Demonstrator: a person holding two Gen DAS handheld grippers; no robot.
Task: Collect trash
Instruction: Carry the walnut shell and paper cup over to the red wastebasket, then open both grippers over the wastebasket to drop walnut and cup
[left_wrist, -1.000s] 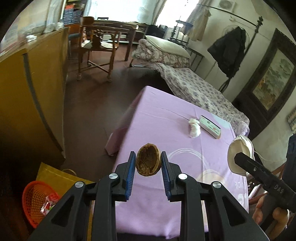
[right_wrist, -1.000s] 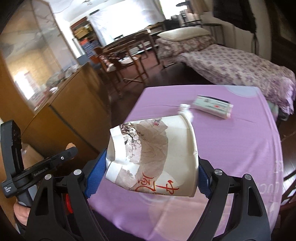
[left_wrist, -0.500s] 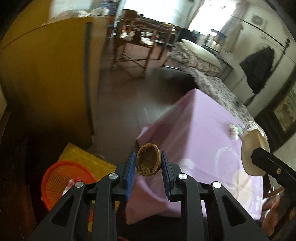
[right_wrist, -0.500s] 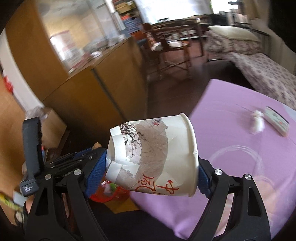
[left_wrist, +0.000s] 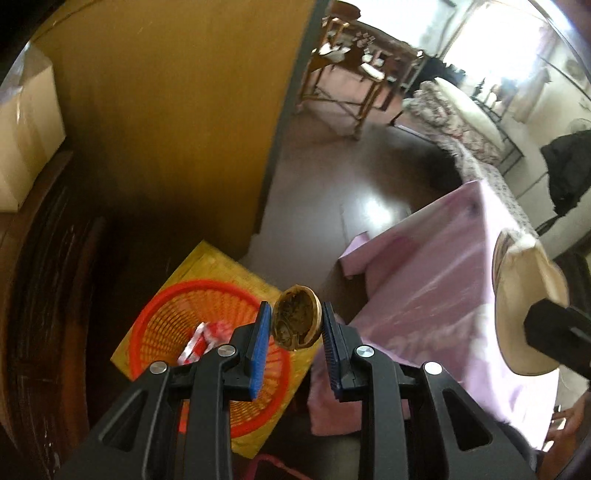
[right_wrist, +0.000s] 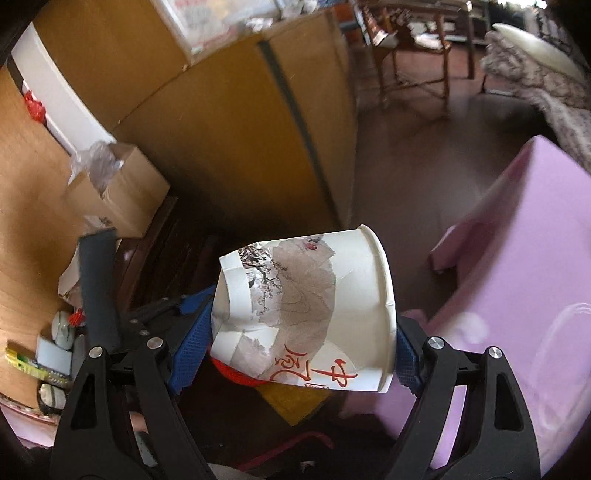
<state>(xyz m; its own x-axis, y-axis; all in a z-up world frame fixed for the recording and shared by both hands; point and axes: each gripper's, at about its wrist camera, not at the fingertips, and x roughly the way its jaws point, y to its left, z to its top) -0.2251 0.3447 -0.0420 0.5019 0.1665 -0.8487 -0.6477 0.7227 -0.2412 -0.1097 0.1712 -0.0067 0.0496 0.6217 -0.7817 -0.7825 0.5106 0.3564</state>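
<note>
Gripping a walnut shell half (left_wrist: 297, 318), the left gripper (left_wrist: 295, 325) hangs just beyond the near rim of the orange basket (left_wrist: 162, 321) below, closer than the right gripper (right_wrist: 303, 332), which clamps a crumpled paper cup (right_wrist: 310, 314) lying sideways.
</note>
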